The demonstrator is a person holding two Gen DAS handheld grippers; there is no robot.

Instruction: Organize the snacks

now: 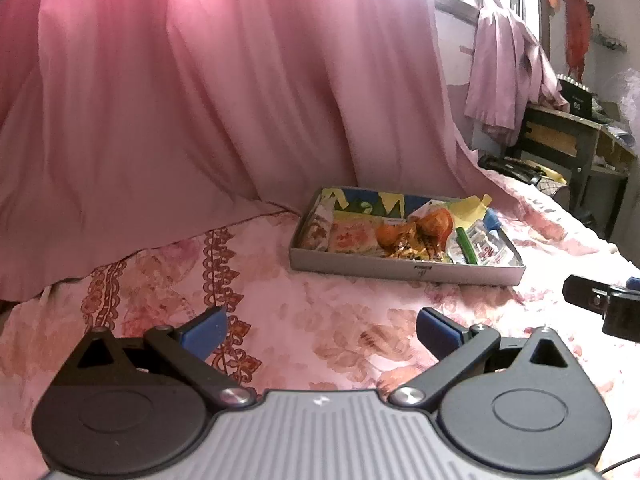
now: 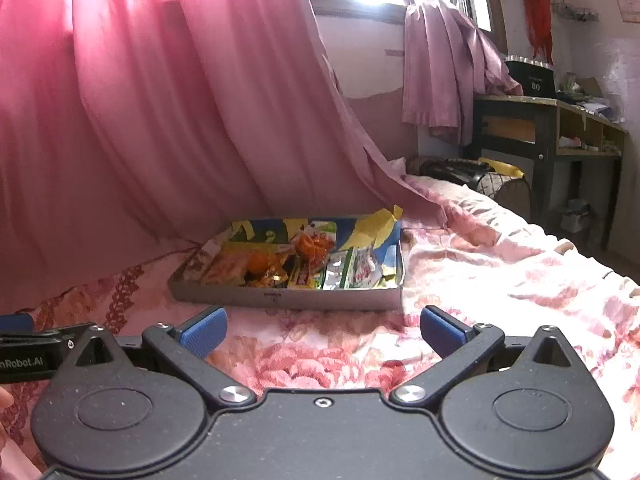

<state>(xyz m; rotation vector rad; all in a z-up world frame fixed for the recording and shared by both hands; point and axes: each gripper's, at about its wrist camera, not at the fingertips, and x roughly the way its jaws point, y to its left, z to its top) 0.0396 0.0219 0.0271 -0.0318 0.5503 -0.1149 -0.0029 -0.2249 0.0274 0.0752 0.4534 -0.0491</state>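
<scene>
A shallow grey cardboard box (image 1: pixel 404 271) (image 2: pixel 288 299) lies on the floral bedspread, filled with snack packets. Inside it I see orange wrapped snacks (image 1: pixel 424 228) (image 2: pixel 312 246), a green stick pack (image 1: pixel 467 245) and silver-green sachets (image 2: pixel 352 268). My left gripper (image 1: pixel 322 330) hovers open over the bedspread, short of the box and to its left, with nothing between its blue pads. My right gripper (image 2: pixel 322 330) is also open and empty, just in front of the box's near wall. The right gripper's side shows at the left wrist view's right edge (image 1: pixel 600 300).
A pink curtain (image 1: pixel 192 112) (image 2: pixel 140 112) hangs behind the box down to the bed. The bedspread (image 1: pixel 340 320) (image 2: pixel 500 264) stretches right toward a dark wooden desk (image 2: pixel 548 128) and a dark bag (image 2: pixel 464 170) past the bed's far end.
</scene>
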